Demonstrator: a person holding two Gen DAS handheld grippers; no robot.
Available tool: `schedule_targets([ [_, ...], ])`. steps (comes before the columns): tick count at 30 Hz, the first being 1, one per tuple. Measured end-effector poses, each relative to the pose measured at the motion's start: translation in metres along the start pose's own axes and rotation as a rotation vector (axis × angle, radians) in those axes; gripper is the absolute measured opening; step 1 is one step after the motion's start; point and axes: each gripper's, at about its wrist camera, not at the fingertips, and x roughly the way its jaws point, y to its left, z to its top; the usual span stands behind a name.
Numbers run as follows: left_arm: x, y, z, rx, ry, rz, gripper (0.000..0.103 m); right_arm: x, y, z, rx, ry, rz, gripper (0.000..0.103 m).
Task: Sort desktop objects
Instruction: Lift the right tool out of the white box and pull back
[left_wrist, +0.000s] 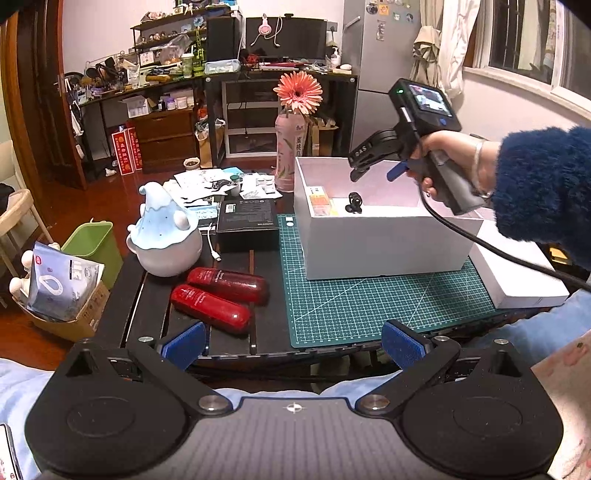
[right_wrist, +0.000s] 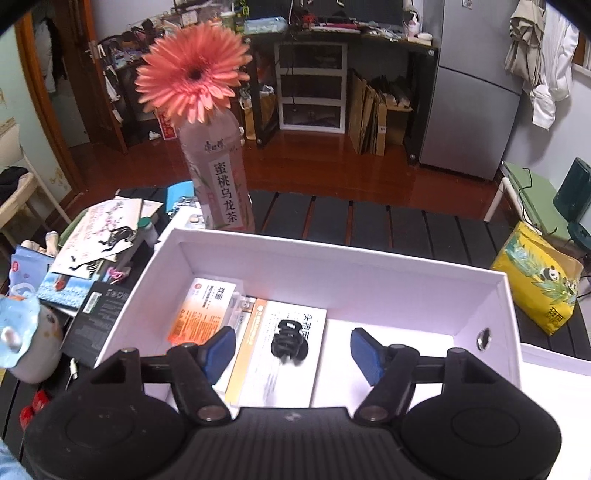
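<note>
Here, at the left edge of the dark slatted table (left_wrist: 236, 258), a blue-and-white ceramic pot (left_wrist: 164, 236) stands with two red bottles (left_wrist: 221, 295) lying side by side just in front of it, while the left gripper (left_wrist: 291, 345) hangs over the near edge, its jaws spread wide and nothing between them. Toward the right, on the green cutting mat (left_wrist: 351, 306), sits the open white box (right_wrist: 332, 258), where a black hair clip (right_wrist: 289, 343) lies on a white leaflet (right_wrist: 280, 365) beside an orange medicine box (right_wrist: 201, 314). Above it the right gripper (right_wrist: 291, 352) is released, its blue pads (right_wrist: 221, 349) apart and clear of the clip.
</note>
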Motion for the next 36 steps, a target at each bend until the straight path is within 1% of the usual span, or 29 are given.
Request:
schedule_targets([
  [1, 0.000, 0.000, 0.000, -0.001, 0.002, -0.001, 0.103, -0.004, -0.001, -0.003, 0.000, -0.005, 0.004, 0.070],
  [2, 0.000, 0.000, 0.000, -0.003, 0.003, -0.002, 0.103, -0.008, -0.002, -0.007, -0.003, -0.007, 0.010, 0.073],
  [4, -0.001, 0.001, 0.000, -0.007, 0.005, -0.005, 0.103, -0.014, -0.004, -0.015, -0.018, -0.013, 0.014, 0.074],
  [8, -0.002, 0.001, 0.000, -0.012, 0.003, -0.004, 0.103, -0.025, -0.004, -0.029, -0.078, -0.021, -0.006, 0.074],
  [11, -0.004, 0.000, 0.001, -0.007, -0.001, 0.003, 0.103, -0.036, -0.009, -0.037, -0.059, -0.047, -0.002, 0.074],
  [15, -0.005, -0.002, 0.000, 0.001, -0.004, 0.016, 0.103, -0.050, -0.015, -0.049, -0.015, -0.103, 0.014, 0.074],
  [19, -0.005, -0.002, 0.000, 0.004, -0.004, 0.015, 0.103, -0.058, -0.016, -0.062, -0.015, -0.131, -0.001, 0.074],
  [24, -0.006, -0.001, -0.001, 0.001, -0.002, 0.014, 0.103, -0.067, -0.017, -0.077, -0.042, -0.139, -0.012, 0.075],
  [29, -0.007, -0.002, 0.000, 0.001, -0.002, 0.016, 0.103, -0.083, -0.017, -0.087, -0.059, -0.165, -0.012, 0.075],
  [31, -0.007, -0.002, -0.001, 0.002, -0.003, 0.019, 0.103, -0.092, -0.016, -0.093, -0.062, -0.183, -0.008, 0.077],
  [33, -0.007, -0.003, 0.000, 0.003, -0.003, 0.023, 0.103, -0.101, -0.017, -0.100, -0.049, -0.201, 0.004, 0.081],
  [36, -0.009, -0.004, -0.001, 0.007, -0.004, 0.029, 0.103, -0.110, -0.016, -0.111, -0.051, -0.206, 0.019, 0.081],
])
